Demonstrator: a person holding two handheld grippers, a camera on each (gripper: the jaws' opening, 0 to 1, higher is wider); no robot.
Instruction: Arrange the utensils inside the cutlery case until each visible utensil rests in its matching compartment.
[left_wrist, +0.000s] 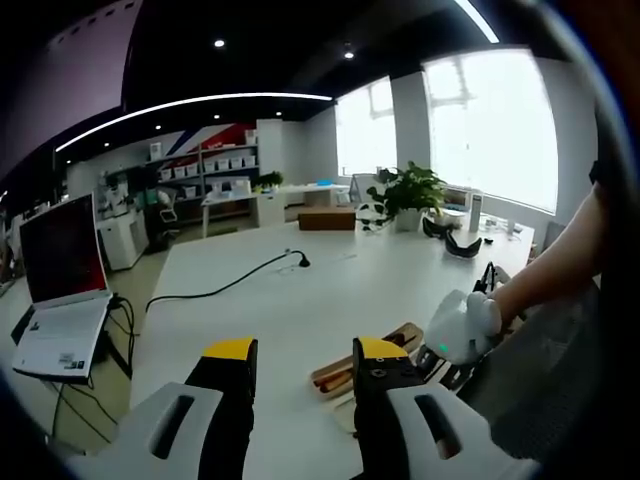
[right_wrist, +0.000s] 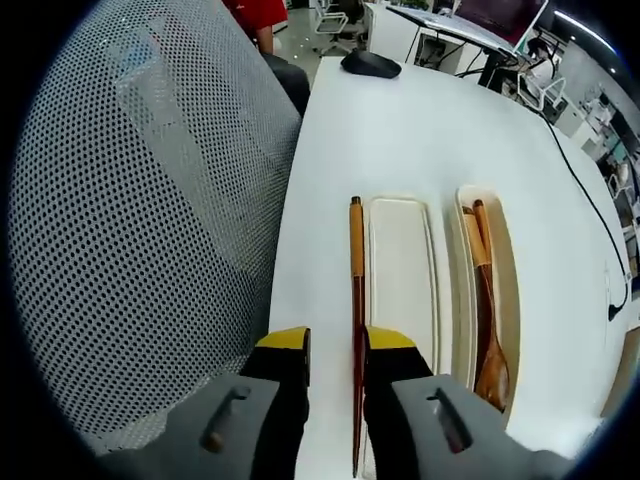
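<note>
On a white table (right_wrist: 400, 130), the right gripper (right_wrist: 335, 360) has its yellow-tipped jaws closed around a brown chopstick (right_wrist: 356, 300), which runs straight away from the camera along the jaws' own line, just beside the left edge of the cream cutlery case (right_wrist: 400, 270). A wooden spoon (right_wrist: 485, 310) already lies in the case's right-hand compartment, handle pointing away and bowl near the camera, while the wide middle compartment looks empty, so the task seems partly done, with the chopstick not yet placed. The left gripper (left_wrist: 305, 375) hovers above the table with its jaws apart, holding nothing.
</note>
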